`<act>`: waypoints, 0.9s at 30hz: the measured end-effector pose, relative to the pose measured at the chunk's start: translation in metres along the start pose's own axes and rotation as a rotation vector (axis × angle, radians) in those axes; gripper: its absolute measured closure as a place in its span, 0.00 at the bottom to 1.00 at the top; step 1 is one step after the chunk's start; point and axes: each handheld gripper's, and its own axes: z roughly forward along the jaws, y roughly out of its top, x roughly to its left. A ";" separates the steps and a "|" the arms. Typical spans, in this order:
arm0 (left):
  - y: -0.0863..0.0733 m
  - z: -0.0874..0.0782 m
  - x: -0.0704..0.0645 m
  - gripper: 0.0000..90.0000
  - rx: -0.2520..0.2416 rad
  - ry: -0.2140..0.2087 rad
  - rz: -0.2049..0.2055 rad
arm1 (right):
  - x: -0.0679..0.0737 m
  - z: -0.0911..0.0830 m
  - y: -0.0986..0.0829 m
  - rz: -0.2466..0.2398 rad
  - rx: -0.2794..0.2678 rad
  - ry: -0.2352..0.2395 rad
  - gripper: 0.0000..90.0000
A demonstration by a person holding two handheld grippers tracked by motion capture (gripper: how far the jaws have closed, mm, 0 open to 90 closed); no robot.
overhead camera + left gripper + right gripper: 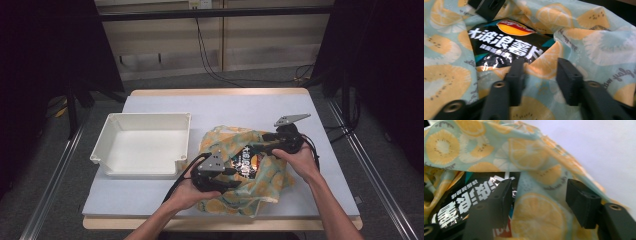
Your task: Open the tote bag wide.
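While both grippers work at frame center, the chip bag [248, 161] lies inside the fruit-print cloth bag [265, 180]. Left gripper [539, 82] and right gripper [539, 202]: jaws spread, straddling cloth edges. Step: opening the mouth. Next: pinch edges, part them.

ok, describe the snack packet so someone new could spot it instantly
On the pale table, look right of the white bin to the fruit-print cloth bag between the two grippers. The snack packet sits in its opening: glossy black with bold white characters and an orange-red logo, the one dark item amid pastel fabric.
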 end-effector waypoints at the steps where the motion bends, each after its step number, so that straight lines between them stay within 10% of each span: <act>1: -0.001 0.000 0.000 0.70 0.010 -0.005 0.007 | 0.000 0.002 0.000 -0.003 0.000 0.007 0.41; 14: 0.001 -0.044 0.030 0.61 -0.179 0.140 -0.127 | 0.001 0.004 0.000 -0.001 0.009 0.057 1.00; 18: -0.006 -0.046 0.042 0.58 -0.143 0.220 -0.116 | 0.003 -0.006 0.002 -0.008 -0.020 0.070 1.00; 27: -0.010 -0.030 0.041 0.45 -0.048 0.149 -0.069 | -0.004 -0.025 0.004 0.028 -0.076 0.104 1.00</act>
